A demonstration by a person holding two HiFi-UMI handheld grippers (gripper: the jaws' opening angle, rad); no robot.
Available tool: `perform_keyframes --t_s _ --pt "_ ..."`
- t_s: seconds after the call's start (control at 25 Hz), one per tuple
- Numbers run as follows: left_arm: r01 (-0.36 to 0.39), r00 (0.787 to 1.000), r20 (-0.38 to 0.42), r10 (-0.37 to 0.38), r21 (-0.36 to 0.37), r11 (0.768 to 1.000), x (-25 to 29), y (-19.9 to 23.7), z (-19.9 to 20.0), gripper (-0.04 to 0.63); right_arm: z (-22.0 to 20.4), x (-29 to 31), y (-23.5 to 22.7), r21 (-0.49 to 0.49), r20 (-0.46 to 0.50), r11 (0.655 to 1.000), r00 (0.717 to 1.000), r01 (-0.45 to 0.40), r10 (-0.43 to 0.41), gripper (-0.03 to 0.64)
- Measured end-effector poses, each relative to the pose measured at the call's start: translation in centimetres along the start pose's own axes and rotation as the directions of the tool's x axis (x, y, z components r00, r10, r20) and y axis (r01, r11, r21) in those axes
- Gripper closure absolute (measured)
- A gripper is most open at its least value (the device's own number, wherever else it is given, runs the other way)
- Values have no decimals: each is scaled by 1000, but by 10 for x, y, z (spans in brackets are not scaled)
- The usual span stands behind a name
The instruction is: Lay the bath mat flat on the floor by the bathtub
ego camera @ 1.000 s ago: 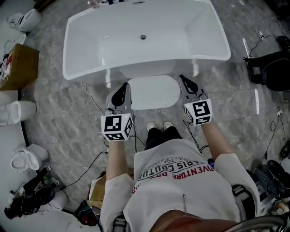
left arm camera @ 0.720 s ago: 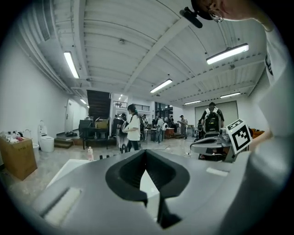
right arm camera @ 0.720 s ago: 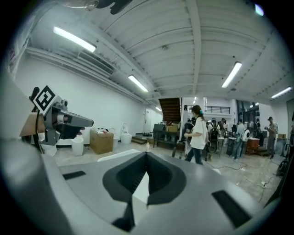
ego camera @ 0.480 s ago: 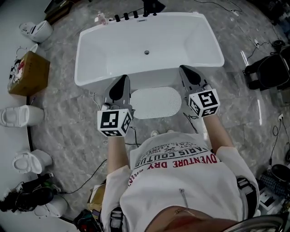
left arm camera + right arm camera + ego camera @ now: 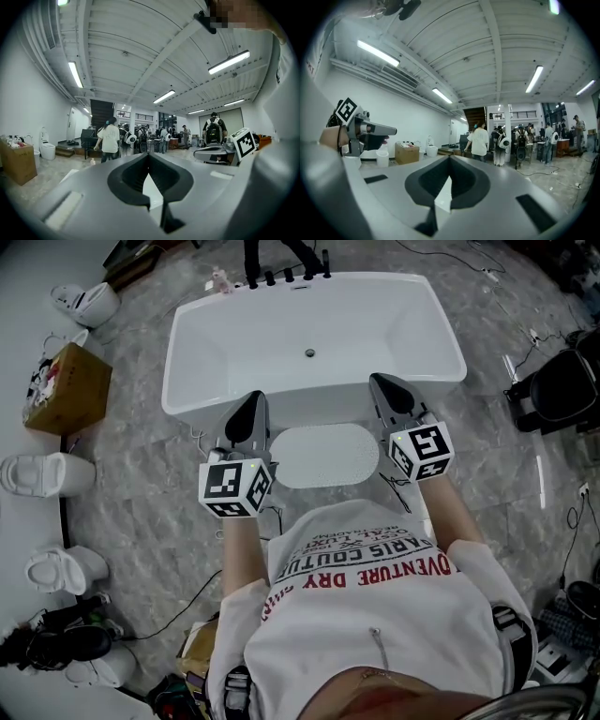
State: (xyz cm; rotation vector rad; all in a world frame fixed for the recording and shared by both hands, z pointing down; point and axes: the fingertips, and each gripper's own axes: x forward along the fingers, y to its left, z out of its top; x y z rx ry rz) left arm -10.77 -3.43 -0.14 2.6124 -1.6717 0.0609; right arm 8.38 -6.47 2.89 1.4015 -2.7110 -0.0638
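The white oval textured bath mat (image 5: pixel 326 454) is lying flat on the grey marbled floor (image 5: pixel 141 493), just beside the near wall of the white rectangular bathtub (image 5: pixel 281 343). In the head view, the left gripper (image 5: pixel 249 409) and the right gripper (image 5: pixel 386 390) are flanking the mat's two ends. Both pairs of jaws are pressing together, each pinching nothing.

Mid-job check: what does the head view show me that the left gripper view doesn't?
Head view only: the bath mat lying flat on the floor beside the bathtub. Left gripper view only: the left gripper with its jaws shut together on nothing, and a hall with people standing beyond. Both: the right gripper held alongside the left, and the cardboard box.
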Motion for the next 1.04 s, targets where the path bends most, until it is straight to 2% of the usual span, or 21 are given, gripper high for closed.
perform_keyframes --t_s 0.28,0.8,1.04 --pt "1 1000 -11 -1 2 1000 -1 0 -2 584 -4 3 11 -19 -32 999 999 -34 33 609" --pt "-1 999 -51 2 25 1000 3 5 -12 583 -2 8 15 -19 -25 999 999 -33 32 609" --pt "-6 998 -60 6 3 1000 7 10 -19 583 -7 14 17 -10 -30 999 999 -34 34 609"
